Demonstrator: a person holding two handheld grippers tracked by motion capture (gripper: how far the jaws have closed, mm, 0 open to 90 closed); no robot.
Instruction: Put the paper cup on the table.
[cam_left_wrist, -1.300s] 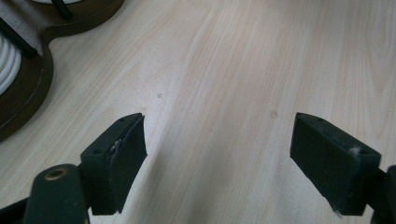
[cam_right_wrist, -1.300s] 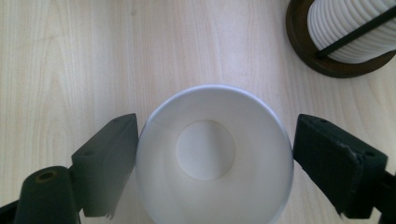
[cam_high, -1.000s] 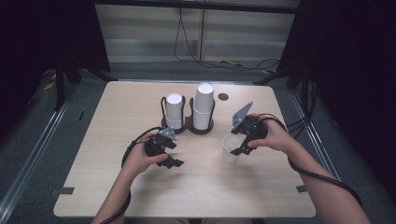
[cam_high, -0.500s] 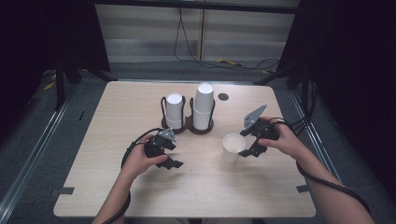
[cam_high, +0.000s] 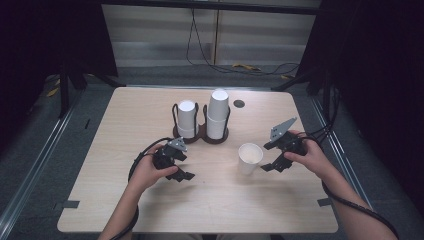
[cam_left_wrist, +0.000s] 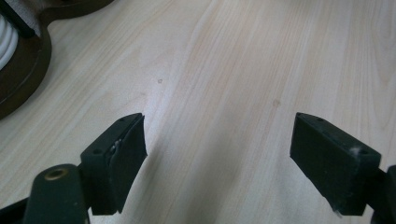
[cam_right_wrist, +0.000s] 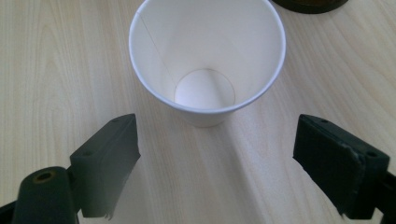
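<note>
Pale wooden table (cam_high: 125, 125) on grey floor (cam_high: 60, 120), dark curtained room, white paper cup (cam_high: 249, 157) upright, right gripper (cam_high: 270, 156) released beside it, left gripper (cam_high: 186, 164) released over bare wood.

the cup (cam_right_wrist: 205, 60) looks like smooth matt white paper; the table (cam_high: 125, 125) is pale, matt wood grain; the holder (cam_left_wrist: 18, 88) is dark glossy wood.

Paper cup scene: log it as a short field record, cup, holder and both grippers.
cup: white paper cup, upright, empty, standing alone on the table
holder: dark two-slot holder with upside-down cup stacks
right gripper: open, beside the cup, not touching it
left gripper: open, nothing between its jaws, over bare wood
</note>
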